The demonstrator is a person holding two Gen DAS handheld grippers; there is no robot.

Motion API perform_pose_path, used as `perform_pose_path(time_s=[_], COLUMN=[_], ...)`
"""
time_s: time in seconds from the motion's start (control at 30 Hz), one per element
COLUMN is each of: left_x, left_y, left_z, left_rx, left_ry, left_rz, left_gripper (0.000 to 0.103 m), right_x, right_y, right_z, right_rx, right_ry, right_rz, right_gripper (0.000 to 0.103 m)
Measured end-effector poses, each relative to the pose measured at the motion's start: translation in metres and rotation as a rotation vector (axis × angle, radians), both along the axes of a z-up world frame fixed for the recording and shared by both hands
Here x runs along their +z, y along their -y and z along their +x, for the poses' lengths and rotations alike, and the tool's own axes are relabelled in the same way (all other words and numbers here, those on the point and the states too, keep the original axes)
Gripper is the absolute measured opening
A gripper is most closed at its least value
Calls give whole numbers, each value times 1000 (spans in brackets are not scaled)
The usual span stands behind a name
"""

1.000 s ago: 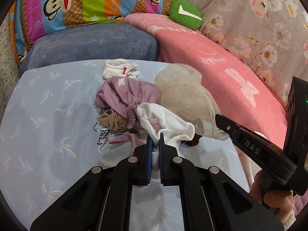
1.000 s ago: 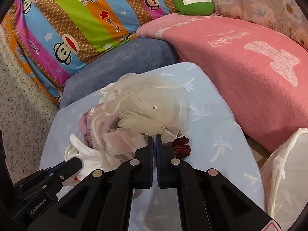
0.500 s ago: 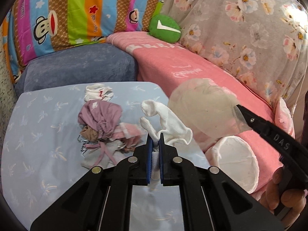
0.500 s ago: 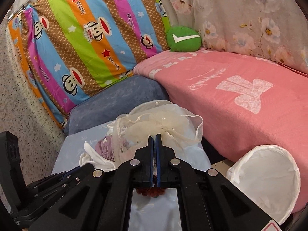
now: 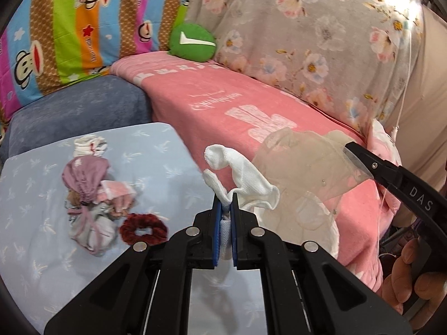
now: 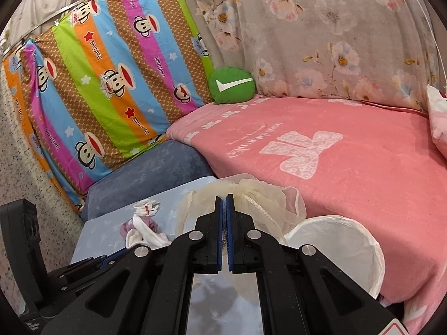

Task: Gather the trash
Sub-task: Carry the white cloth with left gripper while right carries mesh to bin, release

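Both jaws are clamped together: the left hand-held gripper [image 5: 226,203] and the right hand-held gripper [image 6: 224,206], raised side by side.

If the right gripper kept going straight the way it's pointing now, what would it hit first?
Probably the pink blanket on the bed. The right gripper, shut on the cream mesh pouf, points over the table's far edge at it. The white bin bag sits lower right, off that line. Depth is unclear.

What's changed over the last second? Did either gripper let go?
Neither let go. The left gripper has lifted the white sock off the pile, and the right gripper has carried the mesh pouch up and right, toward the bin. That uncovered the red scrunchie. The pile stayed on the table.
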State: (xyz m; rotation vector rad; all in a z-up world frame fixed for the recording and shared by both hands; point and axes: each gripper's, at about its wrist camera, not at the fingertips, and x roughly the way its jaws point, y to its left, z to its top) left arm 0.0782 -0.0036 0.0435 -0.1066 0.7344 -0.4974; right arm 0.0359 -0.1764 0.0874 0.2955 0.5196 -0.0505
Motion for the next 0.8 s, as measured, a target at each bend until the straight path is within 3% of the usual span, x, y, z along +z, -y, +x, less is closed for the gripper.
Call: perform_pose_path(time_s=[0.5,0.63,0.73,0.8], left_x=[-27,-36,-42,-44], left_y=[81,96,102,102], left_z=[-1,0,1,2], left_rx=[-158,-178,-171,-151], left_ry=[-72,-88,-98,-96], left_rz=[1,22,32,31], left_gripper=[8,9,29,59], right_x=[-36,-50,-57,-61], right_y=[66,77,82,83], right_z=[-23,-22,-21,-21], right_rx=[-106,-127,-133,-143], right_ry=[-72,-90,-103,-109], right_rz=[24,40,46,42], right_gripper=[2,9,14,24])
